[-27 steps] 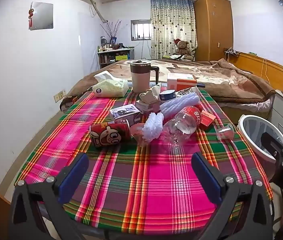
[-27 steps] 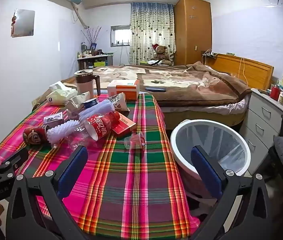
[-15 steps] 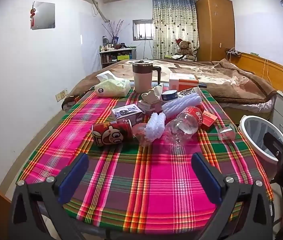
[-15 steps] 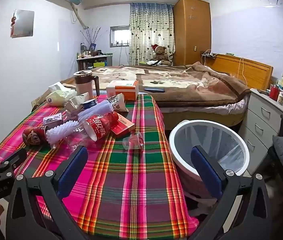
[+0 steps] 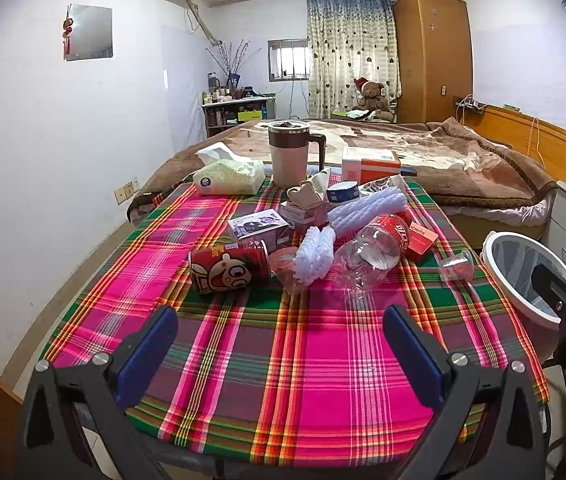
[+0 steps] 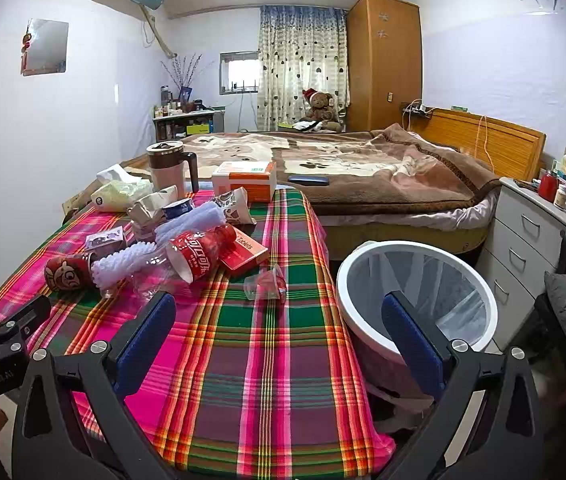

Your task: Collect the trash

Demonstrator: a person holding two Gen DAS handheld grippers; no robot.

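Note:
Trash lies in a pile mid-table: a red cartoon can (image 5: 229, 268) on its side, a clear bottle with a red label (image 5: 371, 250), white foam netting (image 5: 315, 254), a small box (image 5: 259, 224), a red tablet box (image 6: 243, 250) and a small clear cup (image 6: 265, 284). A white trash bin (image 6: 419, 296) stands right of the table. My left gripper (image 5: 283, 344) is open and empty over the near table edge. My right gripper (image 6: 279, 332) is open and empty between the table's right side and the bin.
The table has a pink and green plaid cloth (image 5: 315, 360). A tall mug (image 5: 289, 152), a tissue pack (image 5: 231, 176) and an orange-white box (image 5: 371, 164) stand at its far end. A bed (image 6: 343, 168) lies behind, white drawers (image 6: 531, 240) at right.
Both grippers have drifted slightly back from the table; the trash looks a bit farther. Nothing was picked up or moved.

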